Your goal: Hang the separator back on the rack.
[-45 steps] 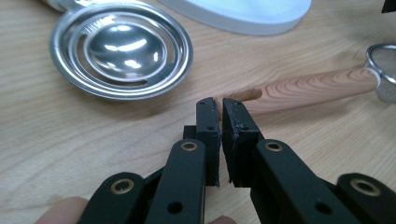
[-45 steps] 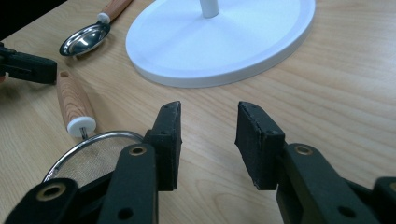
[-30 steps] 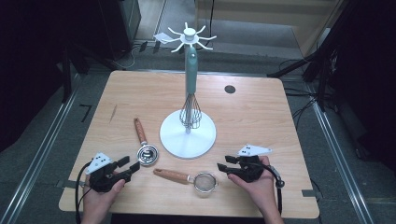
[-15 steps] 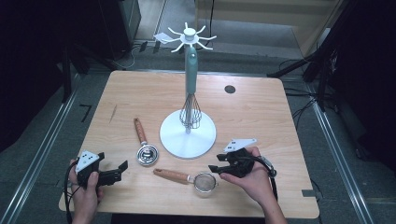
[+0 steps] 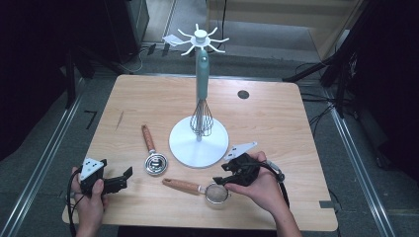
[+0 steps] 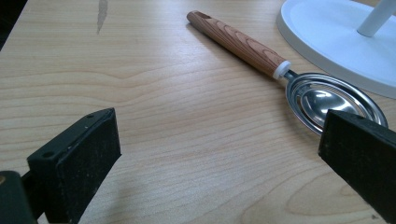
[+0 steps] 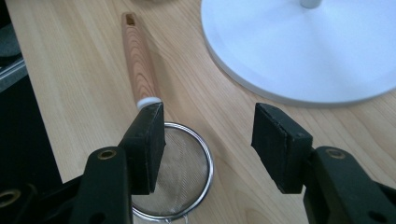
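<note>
Right gripper (image 5: 223,180) near the worktop's front edge, right of centre, jaws spread and lately widening, nothing pinched; poised above the mesh strainer (image 5: 216,192), bowl under the left jaw in the right gripper view (image 7: 180,175), wooden handle (image 7: 139,60) stretching away along the front edge. Left gripper (image 5: 124,178) by the front left corner, jaws spread to the full after opening further, bare wood between them. Ahead of it, a metal spoon (image 6: 322,100) with wooden handle, lying flat, bowl just beside the white stand base (image 5: 190,150). Whisk (image 5: 201,118) hanging against the teal post at the worktop's middle.
</note>
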Action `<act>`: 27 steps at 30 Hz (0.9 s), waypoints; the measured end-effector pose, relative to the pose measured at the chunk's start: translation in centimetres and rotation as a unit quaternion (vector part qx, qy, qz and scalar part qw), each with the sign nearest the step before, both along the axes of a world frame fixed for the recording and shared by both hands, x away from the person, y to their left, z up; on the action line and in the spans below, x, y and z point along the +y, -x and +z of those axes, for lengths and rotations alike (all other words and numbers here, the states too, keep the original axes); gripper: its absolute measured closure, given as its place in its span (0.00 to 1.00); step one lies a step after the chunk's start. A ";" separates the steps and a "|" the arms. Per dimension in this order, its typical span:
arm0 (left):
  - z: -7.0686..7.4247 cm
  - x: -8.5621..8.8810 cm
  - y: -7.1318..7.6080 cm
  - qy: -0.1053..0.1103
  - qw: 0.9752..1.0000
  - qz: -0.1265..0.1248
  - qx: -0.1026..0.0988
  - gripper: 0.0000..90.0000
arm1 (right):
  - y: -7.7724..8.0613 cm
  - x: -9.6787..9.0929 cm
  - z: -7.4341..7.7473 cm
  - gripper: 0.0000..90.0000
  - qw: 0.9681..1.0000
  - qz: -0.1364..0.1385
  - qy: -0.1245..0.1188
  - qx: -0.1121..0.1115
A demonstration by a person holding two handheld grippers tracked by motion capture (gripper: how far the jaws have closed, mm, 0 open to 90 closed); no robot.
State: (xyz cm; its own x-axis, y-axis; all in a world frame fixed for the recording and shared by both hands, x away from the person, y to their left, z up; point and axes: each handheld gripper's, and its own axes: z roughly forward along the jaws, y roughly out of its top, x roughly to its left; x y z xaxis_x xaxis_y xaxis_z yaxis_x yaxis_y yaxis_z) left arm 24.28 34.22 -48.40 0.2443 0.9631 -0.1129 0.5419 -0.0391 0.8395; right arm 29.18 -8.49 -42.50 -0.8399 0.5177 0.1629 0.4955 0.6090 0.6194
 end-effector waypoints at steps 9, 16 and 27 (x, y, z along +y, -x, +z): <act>0.0 0.0 0.0 -0.002 1.000 0.006 0.003 0.00 | -0.3 2.1 -0.1 0.53 0.998 0.040 0.038 -0.008; 0.0 0.0 0.0 -0.002 1.000 0.004 0.000 0.00 | 0.0 3.4 0.0 0.53 0.997 0.062 0.040 -0.002; 0.0 0.2 -0.1 0.007 1.000 0.000 0.005 0.00 | -0.1 5.7 -0.5 0.63 0.993 0.100 0.061 0.034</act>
State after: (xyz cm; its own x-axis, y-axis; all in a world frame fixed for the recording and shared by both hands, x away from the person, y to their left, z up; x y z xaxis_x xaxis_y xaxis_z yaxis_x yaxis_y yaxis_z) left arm 24.37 34.41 -48.42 0.2420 0.9617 -0.1286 0.5511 -0.0271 0.8340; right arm 29.27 -2.80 -42.95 -0.9174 0.3604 0.1691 0.3946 0.7677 0.5048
